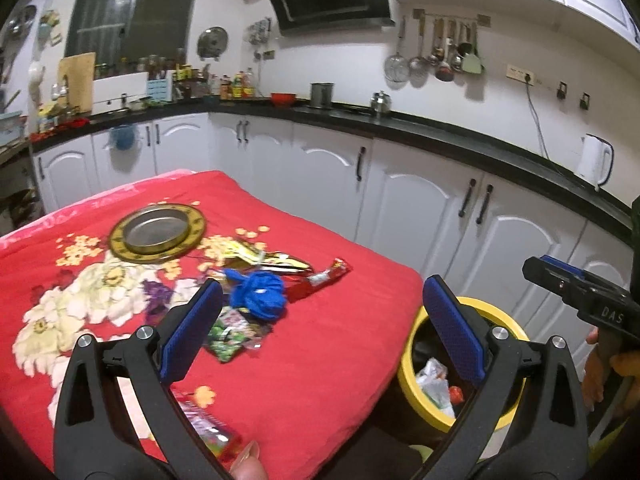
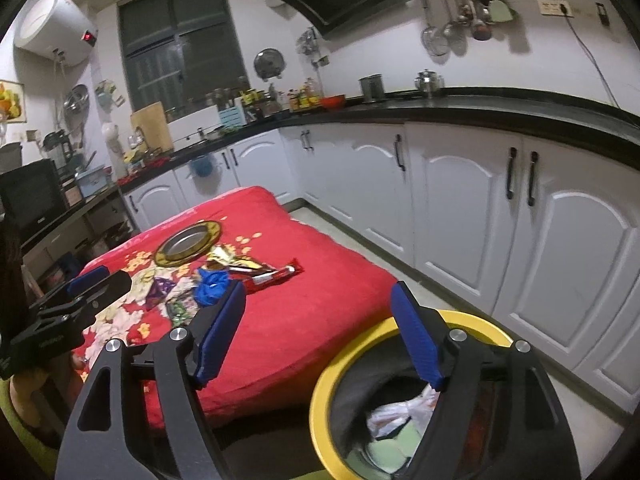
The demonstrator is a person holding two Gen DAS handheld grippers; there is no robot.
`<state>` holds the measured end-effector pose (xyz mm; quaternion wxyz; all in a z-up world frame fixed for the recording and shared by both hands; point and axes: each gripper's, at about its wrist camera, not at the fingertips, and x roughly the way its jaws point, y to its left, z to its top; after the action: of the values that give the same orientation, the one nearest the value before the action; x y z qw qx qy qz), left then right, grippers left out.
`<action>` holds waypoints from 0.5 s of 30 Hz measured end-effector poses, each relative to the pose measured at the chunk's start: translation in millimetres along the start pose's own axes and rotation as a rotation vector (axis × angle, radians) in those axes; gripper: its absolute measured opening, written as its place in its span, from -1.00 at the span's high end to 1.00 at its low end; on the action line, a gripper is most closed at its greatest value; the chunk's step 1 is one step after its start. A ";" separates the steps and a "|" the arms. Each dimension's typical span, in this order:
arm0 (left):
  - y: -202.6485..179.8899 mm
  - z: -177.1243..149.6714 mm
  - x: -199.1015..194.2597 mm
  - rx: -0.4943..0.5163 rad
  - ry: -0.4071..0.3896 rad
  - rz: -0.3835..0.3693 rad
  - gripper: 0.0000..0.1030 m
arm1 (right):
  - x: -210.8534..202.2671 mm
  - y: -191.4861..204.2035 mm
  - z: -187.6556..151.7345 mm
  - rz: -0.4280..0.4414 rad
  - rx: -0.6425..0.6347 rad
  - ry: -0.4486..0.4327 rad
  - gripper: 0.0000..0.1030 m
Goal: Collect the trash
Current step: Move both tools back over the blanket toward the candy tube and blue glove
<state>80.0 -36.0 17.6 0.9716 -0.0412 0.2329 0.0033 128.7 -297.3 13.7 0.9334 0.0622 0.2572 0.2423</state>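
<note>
Trash lies on a red floral cloth [image 1: 320, 352] over a low table: a crumpled blue wad [image 1: 260, 294] [image 2: 210, 288], a red wrapper [image 1: 334, 274] [image 2: 276, 274], a gold wrapper [image 1: 256, 258] [image 2: 232, 260], a green packet [image 1: 234, 332] [image 2: 180, 310] and a red packet [image 1: 208, 428] at the near edge. A yellow-rimmed bin [image 1: 460, 364] [image 2: 340, 368] with trash inside stands right of the table. My left gripper [image 1: 320, 328] is open and empty above the table's right edge. My right gripper [image 2: 318, 332] is open and empty, above the bin's left rim.
A gold-rimmed metal plate [image 1: 158, 232] [image 2: 188, 242] sits on the cloth behind the trash. White cabinets [image 1: 420, 208] under a black counter [image 1: 440, 128] run behind and to the right. The right gripper shows at the right edge of the left wrist view [image 1: 580, 292].
</note>
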 end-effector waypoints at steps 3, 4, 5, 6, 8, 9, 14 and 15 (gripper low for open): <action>11.9 0.0 -6.4 -0.022 -0.006 0.027 -0.79 | 8.9 11.9 3.9 0.029 -0.006 0.015 -0.41; 16.3 -0.3 -8.8 -0.029 -0.011 0.037 -0.79 | 12.5 16.2 5.7 0.040 -0.012 0.018 -0.42; 19.8 -0.2 -10.5 -0.033 -0.012 0.047 -0.79 | 16.3 21.0 7.8 0.050 -0.018 0.021 -0.42; 24.1 0.0 -12.1 -0.037 -0.012 0.057 -0.79 | 19.7 26.6 9.0 0.059 -0.024 0.023 -0.42; 33.6 -0.6 -15.7 -0.050 -0.013 0.083 -0.79 | 24.9 33.2 12.1 0.076 -0.029 0.027 -0.42; 37.2 -1.0 -16.9 -0.057 -0.012 0.093 -0.79 | 28.5 38.7 14.4 0.091 -0.033 0.031 -0.42; 56.8 -3.8 -25.4 -0.094 -0.016 0.139 -0.79 | 43.5 61.2 22.0 0.126 -0.079 0.049 -0.43; 60.6 -4.4 -26.4 -0.101 -0.014 0.149 -0.79 | 46.7 65.8 23.8 0.136 -0.084 0.053 -0.43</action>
<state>53.0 24.4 20.9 0.9670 -0.0726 0.2282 0.0875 148.2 -216.9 29.1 0.9095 0.0341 0.2666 0.3173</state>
